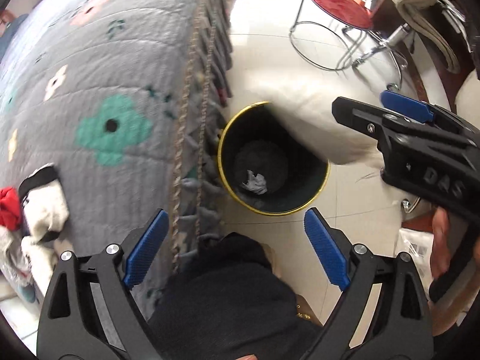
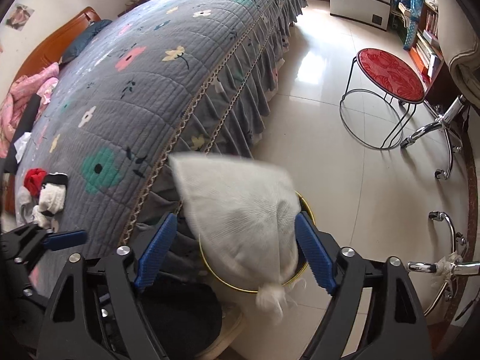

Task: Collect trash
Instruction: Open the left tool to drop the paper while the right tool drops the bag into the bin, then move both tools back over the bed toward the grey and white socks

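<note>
Right wrist view: cloth [image 2: 240, 216] hangs between the right gripper's [image 2: 234, 252] wide jaws above the bin [image 2: 303, 270]. Left gripper [image 1: 237, 249] gapes empty. Let it fall clear inside.

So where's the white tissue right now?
In the right wrist view, the white tissue hangs between the right gripper's open jaws, over the gold-rimmed bin beside the bed.

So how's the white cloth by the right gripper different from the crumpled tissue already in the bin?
The white cloth is large, spread wide and blurred, above the bin's gold rim; the crumpled tissue is small, balled up and lying at the bottom of the bin. The cloth sits between the open right gripper pads; the tissue is away from both grippers. Both are white.
</note>
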Motion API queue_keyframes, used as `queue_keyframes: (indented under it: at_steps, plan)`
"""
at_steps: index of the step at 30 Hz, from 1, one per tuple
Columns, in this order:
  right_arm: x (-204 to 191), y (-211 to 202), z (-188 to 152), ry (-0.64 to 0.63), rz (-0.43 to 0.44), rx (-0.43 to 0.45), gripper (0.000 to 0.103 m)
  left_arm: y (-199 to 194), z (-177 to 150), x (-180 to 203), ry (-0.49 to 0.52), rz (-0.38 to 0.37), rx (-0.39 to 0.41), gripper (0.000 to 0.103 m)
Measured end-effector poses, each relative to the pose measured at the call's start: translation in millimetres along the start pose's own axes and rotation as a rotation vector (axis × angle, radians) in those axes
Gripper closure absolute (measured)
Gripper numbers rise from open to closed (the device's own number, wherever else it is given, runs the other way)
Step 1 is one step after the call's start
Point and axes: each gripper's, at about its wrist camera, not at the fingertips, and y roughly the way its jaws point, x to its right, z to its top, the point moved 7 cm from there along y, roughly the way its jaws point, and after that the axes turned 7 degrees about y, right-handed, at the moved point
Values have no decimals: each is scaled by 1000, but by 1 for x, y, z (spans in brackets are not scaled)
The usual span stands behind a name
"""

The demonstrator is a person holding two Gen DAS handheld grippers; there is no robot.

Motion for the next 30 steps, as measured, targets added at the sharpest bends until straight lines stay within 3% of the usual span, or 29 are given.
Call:
queue_keyframes:
  at_steps: [5,19,30]
  plan:
    - [-6,0,-1,-18,3,-8,15,-10,-9,-12,-19,30,23,13]
    - [-55,-26,-14,-268,-67,40,15,-40,-40,-34,-102,70,84,13]
    - [-123,-32,-32,-476,-7,49,15,-55,-83,-69,-250,120,87,13]
